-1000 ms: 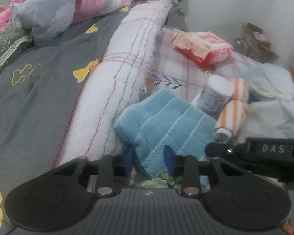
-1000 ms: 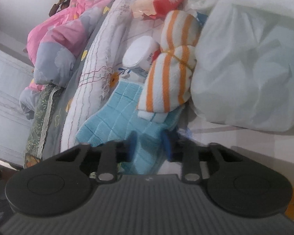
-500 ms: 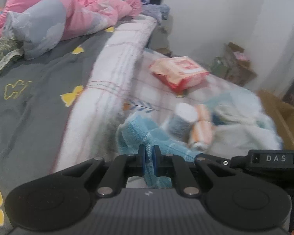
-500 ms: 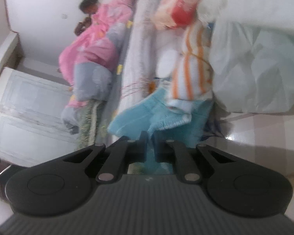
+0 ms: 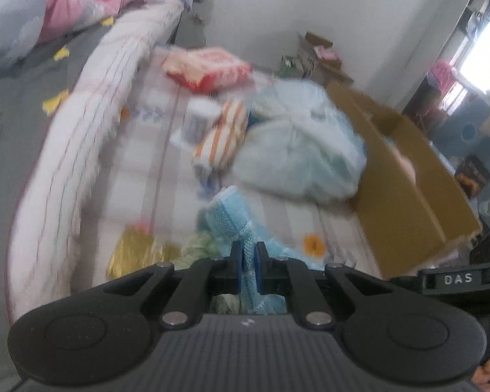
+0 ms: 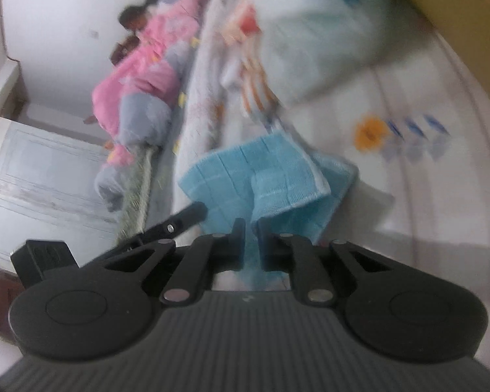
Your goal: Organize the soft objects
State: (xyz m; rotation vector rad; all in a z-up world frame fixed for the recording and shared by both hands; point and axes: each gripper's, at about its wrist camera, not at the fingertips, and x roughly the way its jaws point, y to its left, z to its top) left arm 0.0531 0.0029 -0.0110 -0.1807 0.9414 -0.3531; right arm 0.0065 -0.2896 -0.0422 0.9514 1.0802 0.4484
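A light blue checked towel (image 5: 232,219) hangs lifted above the bed, pinched at two places. My left gripper (image 5: 247,254) is shut on one edge of it, and my right gripper (image 6: 251,232) is shut on another edge, where the blue towel (image 6: 261,170) spreads out in front of the jaws. An orange-striped rolled towel (image 5: 222,137) lies further back beside a white tub (image 5: 199,117). A pale blue-white bundle (image 5: 297,150) sits to its right. The left gripper's body (image 6: 179,222) shows at the lower left of the right wrist view.
An open cardboard box (image 5: 408,170) stands at the bed's right edge. A red and white packet (image 5: 209,68) lies at the back, a gold wrapper (image 5: 137,254) and a green cloth (image 5: 199,245) below the towel. A person in pink (image 6: 153,52) lies on the far side, behind a long white bolster (image 5: 81,150).
Both grippers closed on the blue towel and lifted it off the bed, carrying it towards the right and nearer the cardboard box. The striped roll and tub now lie further off.
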